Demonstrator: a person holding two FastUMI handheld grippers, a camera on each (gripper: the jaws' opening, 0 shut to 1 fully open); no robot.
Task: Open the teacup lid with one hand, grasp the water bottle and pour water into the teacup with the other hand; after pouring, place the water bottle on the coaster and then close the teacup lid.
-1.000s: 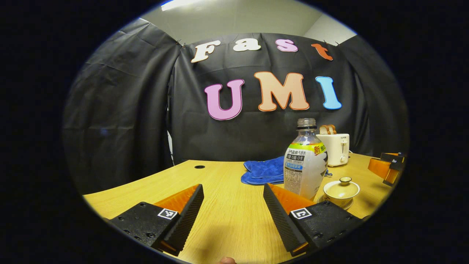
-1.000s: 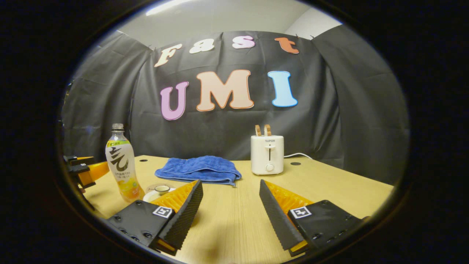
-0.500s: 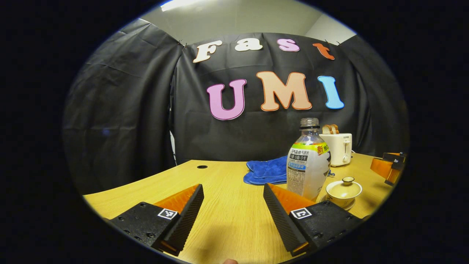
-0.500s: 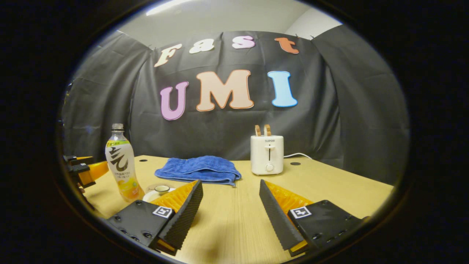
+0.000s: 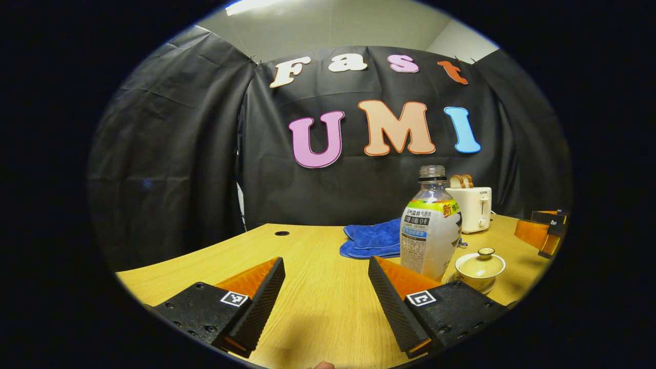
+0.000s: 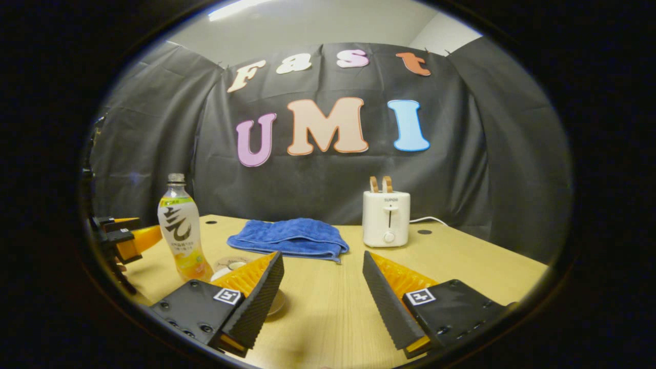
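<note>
table (image 5: 312,287): light wood top, carrying every item below; two cable holes near the back edge.

left gripper (image 5: 326,300): held low over the near table edge, fingers spread wide with nothing between them. it faces bare wood, with the bottle ahead and off to its right; probably staged there before reaching in.

right gripper (image 6: 323,297): likewise low over the table, fingers spread wide and empty. its left finger partly hides the teacup, so it looks the better placed of the two for the lid.

bottle (image 5: 430,230): upright, cap off so the neck is open, clear plastic with a printed label, liquid inside. stands just beside the teacup, which keeps the pour short. also seen in the right gripper view (image 6: 183,230).

teacup (image 5: 479,266): pale ceramic, sitting on a saucer, to the right of the bottle in the left gripper view.

lid (image 5: 483,254): seated on the teacup, knob up; not yet lifted, so the first step of the task is judged still to do.

coaster (image 6: 230,262): a round flat disc behind the teacup is probably it; bare, ready to receive the bottle after pouring.

towel (image 6: 289,238): blue, folded loosely, mid-table behind the working items; likely there for spills.

toaster (image 6: 386,218): white, two slices standing in its slots, cord trailing off toward the wall; well apart from the task's things.
</note>
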